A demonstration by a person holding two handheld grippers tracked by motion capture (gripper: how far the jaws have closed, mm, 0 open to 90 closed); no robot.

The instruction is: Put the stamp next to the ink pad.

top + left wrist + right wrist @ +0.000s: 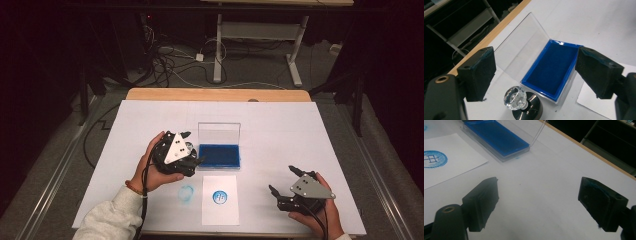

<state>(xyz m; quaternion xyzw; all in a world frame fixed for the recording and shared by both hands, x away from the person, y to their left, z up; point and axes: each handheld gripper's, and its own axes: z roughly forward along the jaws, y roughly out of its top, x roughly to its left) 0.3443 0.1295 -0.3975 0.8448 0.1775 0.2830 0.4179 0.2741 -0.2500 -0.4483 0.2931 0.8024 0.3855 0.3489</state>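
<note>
A: Item one, high view. Left tongs (191, 147): released, nothing between the jaws, held just beside the near-left corner of the ink pad case (219, 155). The stamp (187, 146) with its clear knob sits right under the tongs' tips, mostly covered by the grey plate.

B: And the right tongs (283, 178)?

A: Released as well, empty, resting low over the desk (300, 125), well apart from case and stamp. The left hand (155, 167) is plainly the nearer one. Also listed: a paper sheet (220, 212) bearing a blue print (220, 197), on the near side of the case, and a fainter blue smudge (186, 193) on the desk beside it.

B: Item two, left gripper view?

A: The stamp (517, 98) stands upright at the bottom centre, between the two jaws and close in to the tongs, nearer the left jaw. Its faceted knob tops a dark round base; the axis runs vertical. Neither jaw touches it. The ink pad case (552, 68) lies just beyond the stamp, blue pad exposed, clear lid (520, 53) tilted back on the far side.

B: So the relation to note?

A: Stamp centred in the gap, pad straight ahead. My judgement: closing on the knob calls for little more than a slight drop.

B: Item three, right gripper view?

A: Jaws wide apart over bare desk (544, 180). The case (497, 138) lies ahead and to the left, the print (434, 158) on its sheet farther left.
</note>
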